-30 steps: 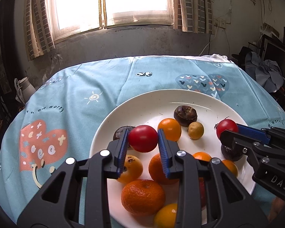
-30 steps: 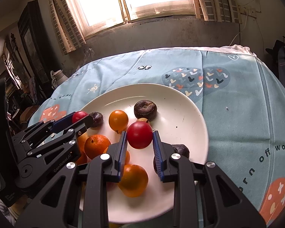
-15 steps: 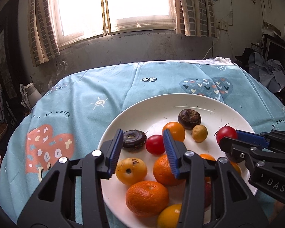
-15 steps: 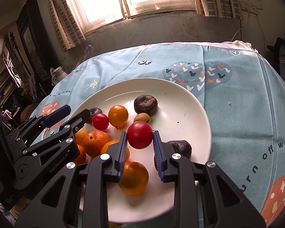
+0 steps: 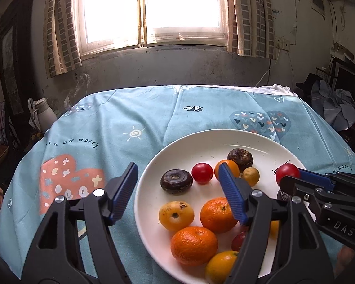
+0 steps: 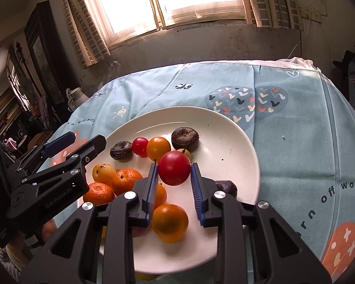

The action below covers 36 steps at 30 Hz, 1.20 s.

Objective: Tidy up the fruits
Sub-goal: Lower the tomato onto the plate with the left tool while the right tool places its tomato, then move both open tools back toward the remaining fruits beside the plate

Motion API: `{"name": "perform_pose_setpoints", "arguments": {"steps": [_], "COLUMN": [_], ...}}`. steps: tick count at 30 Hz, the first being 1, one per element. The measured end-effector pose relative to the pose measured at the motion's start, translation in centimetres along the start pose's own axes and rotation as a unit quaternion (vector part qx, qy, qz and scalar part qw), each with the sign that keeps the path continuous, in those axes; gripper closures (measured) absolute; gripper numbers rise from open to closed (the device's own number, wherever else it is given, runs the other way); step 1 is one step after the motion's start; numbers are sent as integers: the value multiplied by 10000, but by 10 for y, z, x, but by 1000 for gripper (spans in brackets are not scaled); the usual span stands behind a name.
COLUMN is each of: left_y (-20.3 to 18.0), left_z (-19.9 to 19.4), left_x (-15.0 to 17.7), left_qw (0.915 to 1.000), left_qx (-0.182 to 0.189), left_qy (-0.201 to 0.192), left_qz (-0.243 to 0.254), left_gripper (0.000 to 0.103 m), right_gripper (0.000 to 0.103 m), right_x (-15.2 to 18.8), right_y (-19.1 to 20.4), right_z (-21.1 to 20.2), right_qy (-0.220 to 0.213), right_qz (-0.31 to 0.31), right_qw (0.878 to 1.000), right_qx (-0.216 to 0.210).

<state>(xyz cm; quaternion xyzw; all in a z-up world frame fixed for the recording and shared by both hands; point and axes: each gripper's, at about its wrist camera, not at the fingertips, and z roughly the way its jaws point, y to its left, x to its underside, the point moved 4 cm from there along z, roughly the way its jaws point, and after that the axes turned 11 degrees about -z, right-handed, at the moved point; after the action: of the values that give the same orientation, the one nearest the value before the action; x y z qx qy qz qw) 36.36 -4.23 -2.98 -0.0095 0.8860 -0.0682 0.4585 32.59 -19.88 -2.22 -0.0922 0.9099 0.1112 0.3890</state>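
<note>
Both grippers: black plastic frames w/ triangular cutouts, silver round screws, blue ribbed pads [image 5: 232,196]. Left gripper [image 6: 75,142] marked "GenRobot.AI"; right gripper [image 5: 293,177] marked "DAS". Bit of skin visible below each.

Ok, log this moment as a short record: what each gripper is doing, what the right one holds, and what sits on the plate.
left gripper: jaws open, empty, over the plate's left edge
right gripper: jaws shut on the red tomato, held above the plate
white plate: on the blue tablecloth
on plate: small red tomato, two dark wrinkled fruits, mandarins, yellow-orange fruits
</note>
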Motion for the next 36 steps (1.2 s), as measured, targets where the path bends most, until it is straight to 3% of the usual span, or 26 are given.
{"name": "perform_pose_setpoints", "arguments": {"steps": [1,2,3,5,10,20,26,31,36], "left_y": [2,4,5,6,7,6,3,-13,-27], "left_z": [-1,-1,-2,-2,-3,-30,-70,-98,-97], "left_x": [-1,-2,-2,-2,-2,9,48,96,120], "left_qw": [10000,10000,10000,10000,10000,9999,9989,9963,9934], "left_qx": [7,3,-7,-36,-43,123,388,571,557], "left_qy": [14,21,17,11,32,81,251,375,513], "left_qz": [-43,-66,-80,-84,-66,-19,66,523,862], "left_gripper": [31,31,31,31,31,31,31,31,31], "right_gripper": [70,57,34,34,34,34,34,34,34], "right_x": [0,0,1,0,-17,-16,0,26,54], "right_y": [0,0,-1,-4,-1,16,30,27,15], "right_z": [0,1,2,-3,-38,-67,-108,-133,-149], "right_qy": [0,33,26,-192,-863,-944,-1118,-1118,-1145], "right_qz": [-14,-42,-93,-136,-181,-274,-367,-222,71], "right_qw": [10000,9999,9997,9982,9950,9947,9924,9926,9927], "right_qx": [18,105,239,558,480,316,362,409,379]}}
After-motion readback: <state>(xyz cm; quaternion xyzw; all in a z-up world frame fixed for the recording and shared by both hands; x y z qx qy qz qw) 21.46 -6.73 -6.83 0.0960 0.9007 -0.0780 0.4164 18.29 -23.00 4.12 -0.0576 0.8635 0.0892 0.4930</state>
